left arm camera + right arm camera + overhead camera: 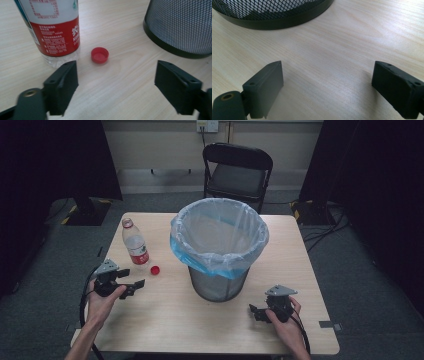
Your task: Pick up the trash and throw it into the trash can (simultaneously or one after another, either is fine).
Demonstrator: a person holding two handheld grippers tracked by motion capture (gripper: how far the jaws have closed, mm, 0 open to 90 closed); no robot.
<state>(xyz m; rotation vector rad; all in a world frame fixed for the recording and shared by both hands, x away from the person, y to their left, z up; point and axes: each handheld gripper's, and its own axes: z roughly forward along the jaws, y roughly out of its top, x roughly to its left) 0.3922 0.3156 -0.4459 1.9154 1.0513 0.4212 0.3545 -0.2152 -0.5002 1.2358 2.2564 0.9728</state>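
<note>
Both my grippers stand spread and empty, but my left gripper [131, 279] is far nearer the red cap [155, 270], which lies flat on the table [165, 320] just ahead, beside the uncapped bottle [135, 244].

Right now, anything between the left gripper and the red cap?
Nothing: bare table runs from the open left gripper to the red cap in the left gripper view. The bottle stands just left of that line.
</note>
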